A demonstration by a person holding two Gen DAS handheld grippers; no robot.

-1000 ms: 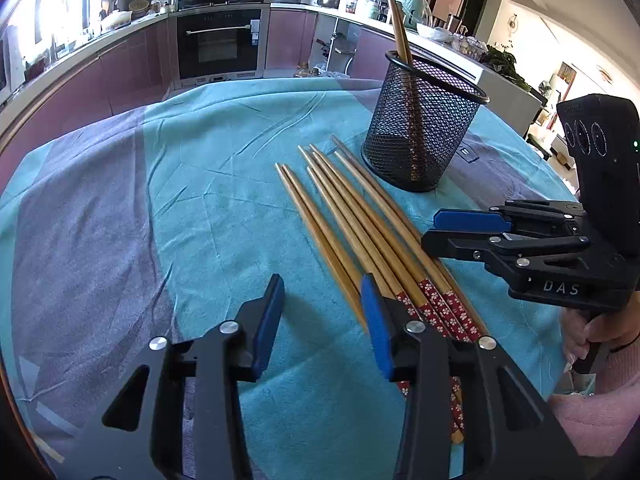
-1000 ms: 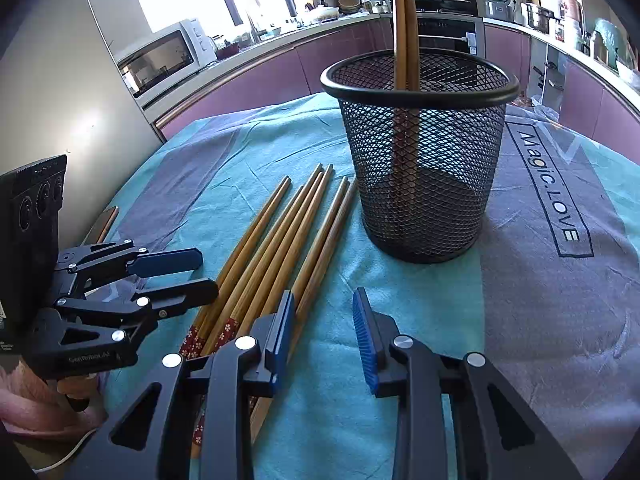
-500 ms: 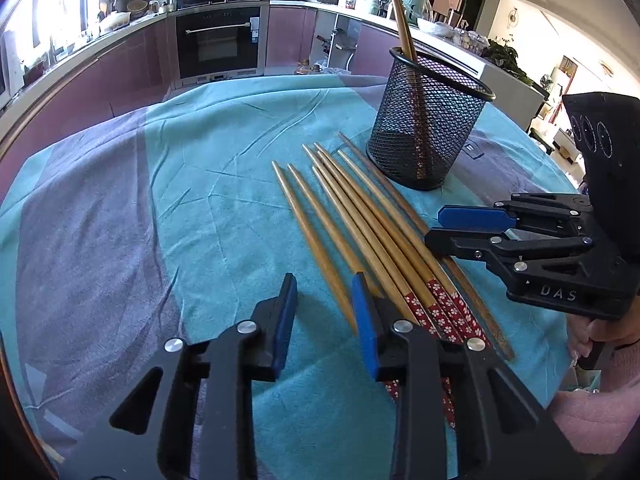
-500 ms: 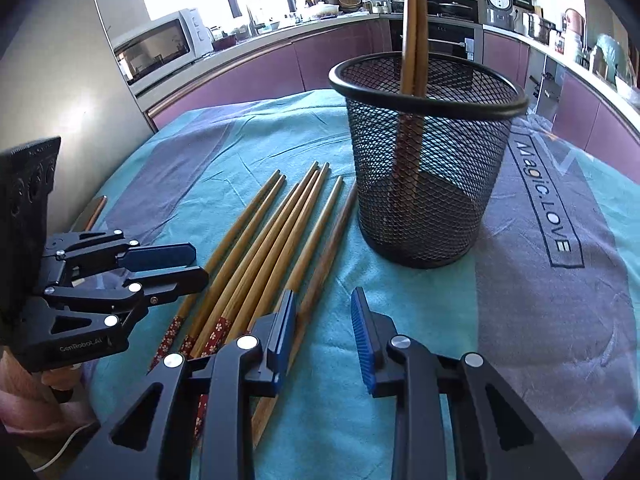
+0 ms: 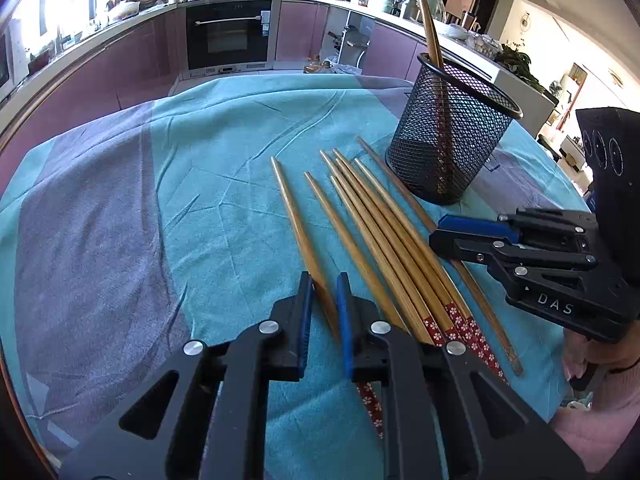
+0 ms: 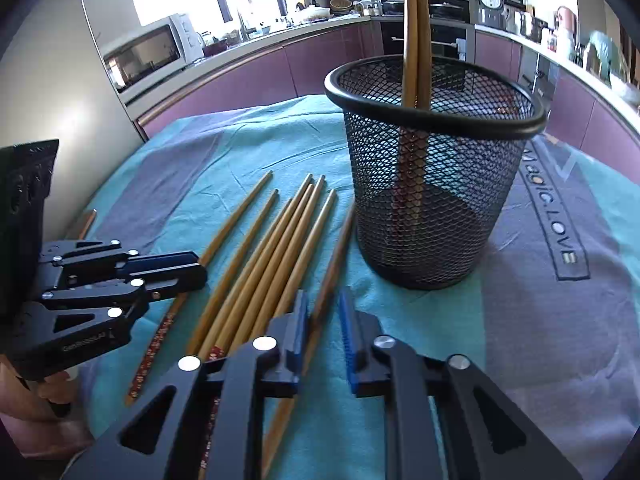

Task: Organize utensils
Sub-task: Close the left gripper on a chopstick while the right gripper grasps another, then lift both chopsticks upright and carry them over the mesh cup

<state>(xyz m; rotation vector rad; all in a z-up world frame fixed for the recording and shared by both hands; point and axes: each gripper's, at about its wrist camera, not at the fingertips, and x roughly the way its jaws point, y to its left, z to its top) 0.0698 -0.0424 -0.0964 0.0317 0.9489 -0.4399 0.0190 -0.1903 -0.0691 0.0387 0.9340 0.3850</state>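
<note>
Several wooden chopsticks point(image 5: 380, 240) point(image 6: 280, 248) with red flowered ends lie side by side on the cloth. A black mesh basket point(image 5: 448, 140) point(image 6: 432, 200) stands behind them with two chopsticks point(image 6: 416, 40) upright in it. My left gripper point(image 5: 325, 312) point(image 6: 200, 268) is closing on the leftmost chopstick point(image 5: 296, 220), and its blue pads meet the stick near its thick end. My right gripper point(image 6: 323, 320) point(image 5: 436, 234) is closing on the darker rightmost chopstick point(image 6: 336, 256), which runs between its pads beside the basket.
A teal and grey tablecloth point(image 5: 160, 200) covers the round table. A hand in a pink sleeve point(image 5: 588, 360) holds the right gripper's handle. One more stick point(image 6: 88, 220) lies at the table's left edge. Kitchen counters, an oven and a microwave stand behind.
Both pairs of jaws have narrowed from a wide gap onto a chopstick each. The left gripper shifted right, and the leftmost chopstick now lies apart from the bundle.
</note>
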